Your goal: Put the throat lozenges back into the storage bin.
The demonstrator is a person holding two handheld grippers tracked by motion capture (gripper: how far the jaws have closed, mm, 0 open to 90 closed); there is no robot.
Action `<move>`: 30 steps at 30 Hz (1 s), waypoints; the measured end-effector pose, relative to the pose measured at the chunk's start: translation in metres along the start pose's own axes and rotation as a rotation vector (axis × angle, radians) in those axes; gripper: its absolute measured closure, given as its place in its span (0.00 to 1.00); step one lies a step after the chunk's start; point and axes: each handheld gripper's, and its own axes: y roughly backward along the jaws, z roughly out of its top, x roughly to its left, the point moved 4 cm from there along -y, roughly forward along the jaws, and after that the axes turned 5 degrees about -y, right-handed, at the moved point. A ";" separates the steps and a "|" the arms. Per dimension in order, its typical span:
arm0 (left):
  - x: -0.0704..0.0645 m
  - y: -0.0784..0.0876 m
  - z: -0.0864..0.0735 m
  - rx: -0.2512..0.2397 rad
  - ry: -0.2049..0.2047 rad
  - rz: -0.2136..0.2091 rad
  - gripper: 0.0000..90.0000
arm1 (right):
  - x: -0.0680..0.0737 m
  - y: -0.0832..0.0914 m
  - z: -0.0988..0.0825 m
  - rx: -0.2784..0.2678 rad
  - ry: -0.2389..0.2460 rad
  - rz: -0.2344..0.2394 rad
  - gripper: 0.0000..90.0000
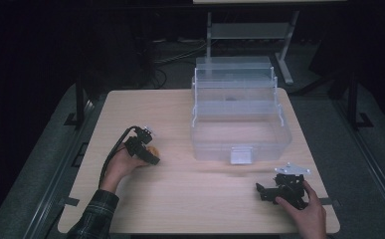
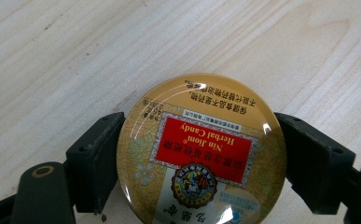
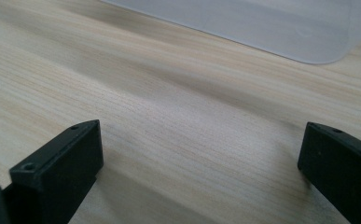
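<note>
On table (image 1: 180,199): left tool (image 2: 199,154) clamps candy tin (image 2: 201,149); right tool (image 3: 201,172) apart; clear box (image 1: 240,124) open.

We are seeing a pale, light-wood desk (image 1: 190,199) with fine brown grain lines. The round tin (image 2: 200,151) is showing a glossy golden-yellow lid with a faint leaf-and-flower pattern, a red rectangle with gold lettering inside a speckled silver border, a dark round emblem below it and a touch of blue at the edge. The left claw (image 2: 200,158) is looking matte black, and so is the right claw (image 3: 201,172). The storage box (image 1: 240,117) is appearing clear and frosted white. The sleeve (image 1: 93,216) is showing dark green plaid.
</note>
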 end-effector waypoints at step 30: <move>-0.009 0.033 0.015 -0.065 -0.026 -0.015 0.22 | 0.000 0.000 0.000 0.000 0.000 0.000 0.00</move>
